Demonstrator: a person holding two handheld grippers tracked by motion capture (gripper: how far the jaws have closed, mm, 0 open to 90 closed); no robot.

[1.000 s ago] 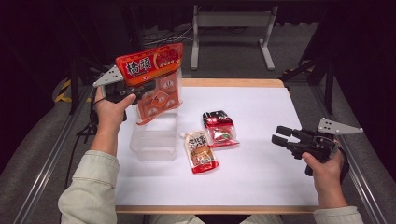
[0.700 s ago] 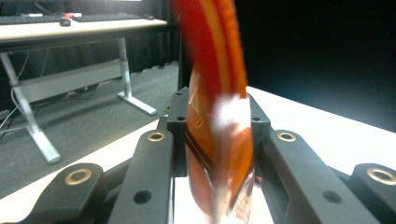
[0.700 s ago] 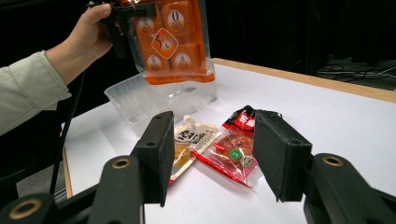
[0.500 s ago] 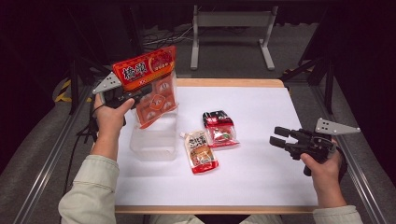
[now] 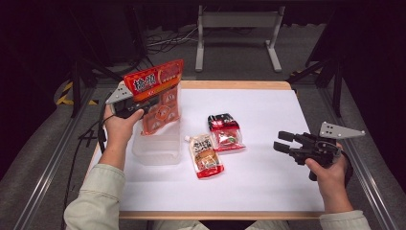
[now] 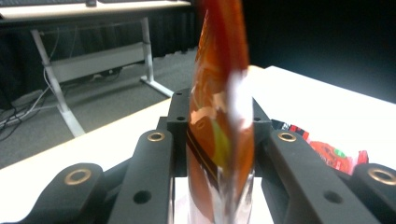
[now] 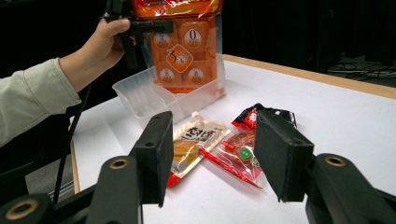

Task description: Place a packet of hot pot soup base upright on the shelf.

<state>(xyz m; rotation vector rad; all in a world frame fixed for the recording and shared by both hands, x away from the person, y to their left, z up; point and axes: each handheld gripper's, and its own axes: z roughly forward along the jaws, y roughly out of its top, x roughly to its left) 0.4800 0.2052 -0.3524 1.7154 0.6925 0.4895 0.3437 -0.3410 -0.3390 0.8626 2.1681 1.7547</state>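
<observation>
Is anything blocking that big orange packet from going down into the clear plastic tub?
Nothing visible does. The orange packet, clamped in the left gripper, hangs right over the clear tub, whose inside looks empty. The pouch with a spout and the red packet lie beside the tub on the table.

Left tool [image 5: 154, 103] clamped, right tool [image 5: 283, 142] agape.

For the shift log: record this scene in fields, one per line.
surface: white table
left tool: shut on the orange snack bag, held upright
bag position: lower end over the clear plastic container
right tool: open, nothing between its jaws, above the table
loose on table: spouted pouch; red and black packet, beside each other
work state: bag not yet released into container
</observation>
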